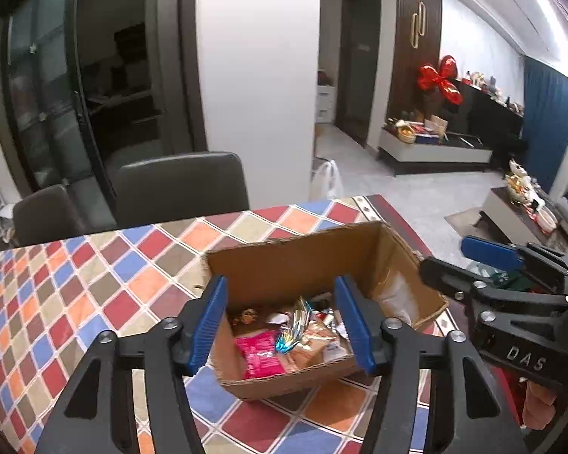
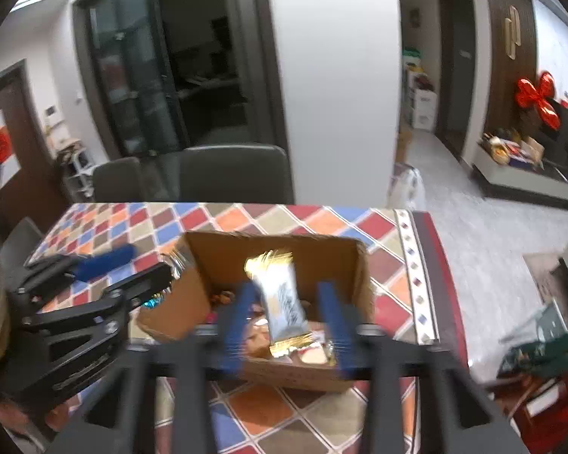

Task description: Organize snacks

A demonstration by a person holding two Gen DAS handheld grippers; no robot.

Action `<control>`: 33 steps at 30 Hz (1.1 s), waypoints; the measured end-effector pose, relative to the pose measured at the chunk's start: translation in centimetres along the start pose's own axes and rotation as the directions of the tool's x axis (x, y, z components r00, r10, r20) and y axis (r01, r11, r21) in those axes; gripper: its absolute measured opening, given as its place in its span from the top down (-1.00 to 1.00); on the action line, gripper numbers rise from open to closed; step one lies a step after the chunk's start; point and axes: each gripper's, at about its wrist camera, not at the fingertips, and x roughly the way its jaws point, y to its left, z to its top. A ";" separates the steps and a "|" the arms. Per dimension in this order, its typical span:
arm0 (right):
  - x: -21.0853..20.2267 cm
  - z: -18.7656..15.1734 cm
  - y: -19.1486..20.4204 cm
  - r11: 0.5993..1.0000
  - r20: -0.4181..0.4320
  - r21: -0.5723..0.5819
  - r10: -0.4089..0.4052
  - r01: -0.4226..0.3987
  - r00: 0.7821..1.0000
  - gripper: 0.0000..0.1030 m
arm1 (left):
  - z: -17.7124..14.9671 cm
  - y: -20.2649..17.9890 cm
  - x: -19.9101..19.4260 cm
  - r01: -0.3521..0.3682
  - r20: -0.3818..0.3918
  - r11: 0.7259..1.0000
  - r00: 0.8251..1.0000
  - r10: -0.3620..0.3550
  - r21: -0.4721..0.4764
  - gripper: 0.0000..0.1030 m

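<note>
Both hand-held grippers are hovering over an open cardboard box (image 1: 322, 265) sitting on the checked worktop (image 1: 94, 283) near its far right corner.

Left hand-held gripper (image 1: 282, 325): jaws standing apart, released, nothing between the blue pads (image 1: 208, 325). Through the gap the box floor is showing a pink packet (image 1: 259, 355), a foil-wrapped sweet in blue and silver (image 1: 291, 329) and several other small wrappers, loosely heaped.

Right hand-held gripper (image 2: 284, 325): jaws also apart. A white bar (image 2: 284, 299) with gold crimped ends is sitting in the gap, tilted, over the box. It lies close to the left pad; whether it is touching that pad cannot be told through the blur. No clamping is showing, so it is reading as let go and dropping into the box.

Handling, as a judgement: these snacks are looking light and soft-wrapped. Film and foil are likely slippery and will crinkle, and the contents may crush under a hard squeeze. Best hold is probably across the narrow width of a packet at mid-body, or on a crimped end seam, with light pressure. The heap is loose, so a lifted piece may drag its neighbours. The box walls are thin card and will likely shift if bumped
</note>
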 end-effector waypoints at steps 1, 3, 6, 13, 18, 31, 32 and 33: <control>-0.2 -0.2 -0.2 1.000 0.006 0.013 -0.017 0.017 1.000 -0.15 | -0.2 -0.1 -0.3 -0.021 0.003 1.000 1.000 0.021 0.007 -0.20; -0.5 -0.8 -0.4 0.999 0.010 0.013 -0.032 0.032 0.999 -0.15 | -0.9 -0.4 -1.2 -0.056 0.019 0.998 0.998 0.055 0.017 -0.40; -1.2 -1.5 -0.5 0.999 0.002 0.017 -0.040 0.040 0.999 -0.15 | -2.0 -0.5 -2.8 -0.083 0.062 0.996 0.995 0.082 0.017 -0.64; -4.6 -4.9 0.0 0.998 0.048 -0.008 -0.066 0.067 0.997 -0.43 | -5.7 -1.3 -7.4 -0.131 0.160 0.991 0.979 0.128 0.011 -0.89; -7.2 -7.3 0.4 0.997 0.074 -0.014 -0.070 0.072 0.995 -0.56 | -8.0 -1.8 -10.0 -0.143 0.192 0.990 0.972 0.139 0.008 -1.00; -10.7 -15.2 1.3 0.998 0.073 -0.018 -0.056 0.058 0.996 -0.60 | -15.6 -4.2 -14.3 -0.170 0.207 0.985 0.964 0.167 -0.007 -1.00; -10.7 -15.7 1.3 0.998 0.063 -0.017 -0.059 0.060 0.996 -0.60 | -16.0 -4.3 -14.4 -0.173 0.206 0.985 0.964 0.170 -0.006 -1.00; -10.7 -16.2 1.3 0.998 0.057 -0.016 -0.063 0.064 0.996 -0.60 | -16.4 -4.4 -14.5 -0.175 0.204 0.985 0.964 0.173 -0.007 -1.00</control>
